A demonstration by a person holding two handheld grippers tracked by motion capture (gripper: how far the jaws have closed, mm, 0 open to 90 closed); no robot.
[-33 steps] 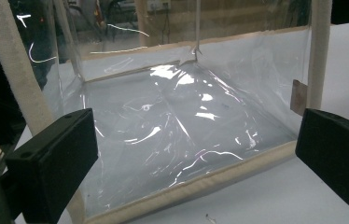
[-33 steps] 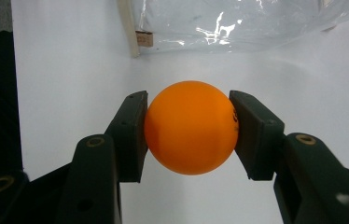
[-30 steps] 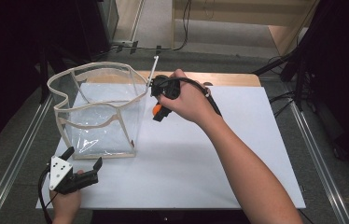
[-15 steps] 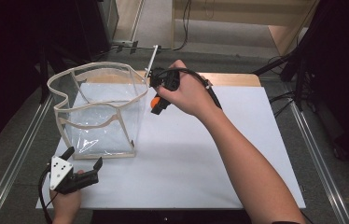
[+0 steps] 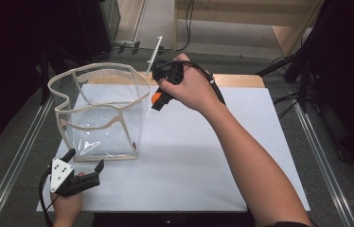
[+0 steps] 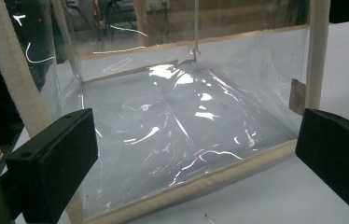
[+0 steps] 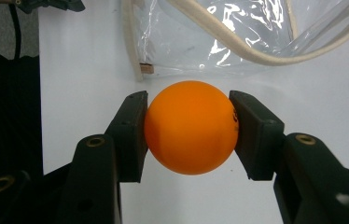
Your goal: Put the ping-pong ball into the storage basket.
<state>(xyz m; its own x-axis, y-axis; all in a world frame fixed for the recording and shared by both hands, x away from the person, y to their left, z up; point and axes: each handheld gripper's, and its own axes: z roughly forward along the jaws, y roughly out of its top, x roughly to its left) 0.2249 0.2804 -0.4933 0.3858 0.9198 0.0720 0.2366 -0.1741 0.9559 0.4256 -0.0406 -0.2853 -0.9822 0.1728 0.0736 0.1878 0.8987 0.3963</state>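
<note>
While the right hand-held gripper (image 5: 160,100) is raised above the white bench (image 5: 203,161) in the upper centre of the high view, its jaws are clenched on an orange ball (image 7: 191,127), one jaw against each side. Just to its left in that frame stands a clear plastic bag (image 5: 101,116) with cream fabric edging, upright and open at the top. At lower left of the high view, the left hand-held gripper (image 5: 84,163) rests at the bench's near edge, jaws spread wide and released, facing the bag's lower edge (image 6: 196,184).
</note>
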